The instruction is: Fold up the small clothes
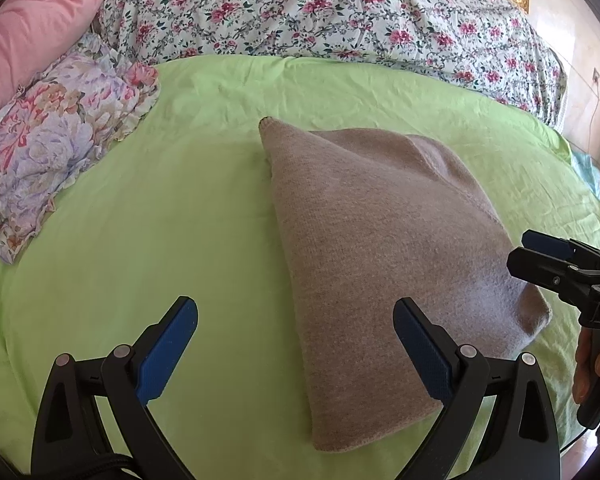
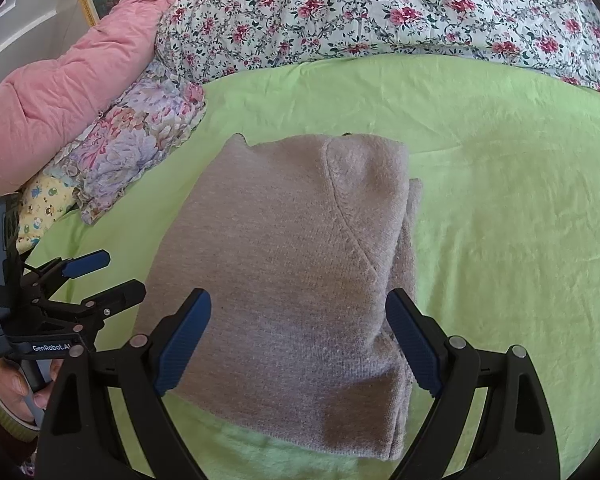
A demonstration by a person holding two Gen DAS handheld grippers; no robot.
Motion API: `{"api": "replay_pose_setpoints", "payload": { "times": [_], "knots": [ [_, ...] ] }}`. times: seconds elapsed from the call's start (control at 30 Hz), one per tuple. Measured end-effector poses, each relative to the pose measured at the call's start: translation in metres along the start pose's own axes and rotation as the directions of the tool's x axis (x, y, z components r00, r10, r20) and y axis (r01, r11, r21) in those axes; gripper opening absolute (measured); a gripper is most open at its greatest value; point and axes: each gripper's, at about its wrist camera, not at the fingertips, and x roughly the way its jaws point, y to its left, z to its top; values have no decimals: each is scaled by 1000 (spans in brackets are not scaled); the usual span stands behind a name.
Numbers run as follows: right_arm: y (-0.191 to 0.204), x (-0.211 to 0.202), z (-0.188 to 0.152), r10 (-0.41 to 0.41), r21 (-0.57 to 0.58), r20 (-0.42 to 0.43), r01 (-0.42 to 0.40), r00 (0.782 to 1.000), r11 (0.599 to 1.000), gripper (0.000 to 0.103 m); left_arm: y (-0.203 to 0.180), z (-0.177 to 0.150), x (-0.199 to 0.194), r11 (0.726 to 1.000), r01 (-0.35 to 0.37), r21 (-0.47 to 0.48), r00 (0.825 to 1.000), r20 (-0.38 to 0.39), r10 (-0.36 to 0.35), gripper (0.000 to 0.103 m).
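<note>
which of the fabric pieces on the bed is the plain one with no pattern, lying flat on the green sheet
The folded beige knit garment in the middle; the ruffled cloth and quilt are flowered.

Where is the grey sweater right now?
The grey sweater lies folded on the green sheet, mid-frame in both views, right of the floral cushion.

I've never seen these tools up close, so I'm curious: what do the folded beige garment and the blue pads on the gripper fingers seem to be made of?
The folded beige garment looks like soft knitted wool or a wool blend: fine ribs, fuzzy matte surface, a raised seam. The blue pads look like matte rubber or plastic with a dimpled grip texture; which one can't be told.
</note>
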Motion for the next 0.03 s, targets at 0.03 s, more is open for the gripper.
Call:
{"api": "replay_pose_setpoints", "payload": {
  "times": [0.03],
  "knots": [
    [-1, 1, 0, 1, 0, -1, -1, 1000, 1000, 89, 1, 0, 1, 1000, -1, -4, 1000, 0, 1, 99]
  ]
}}
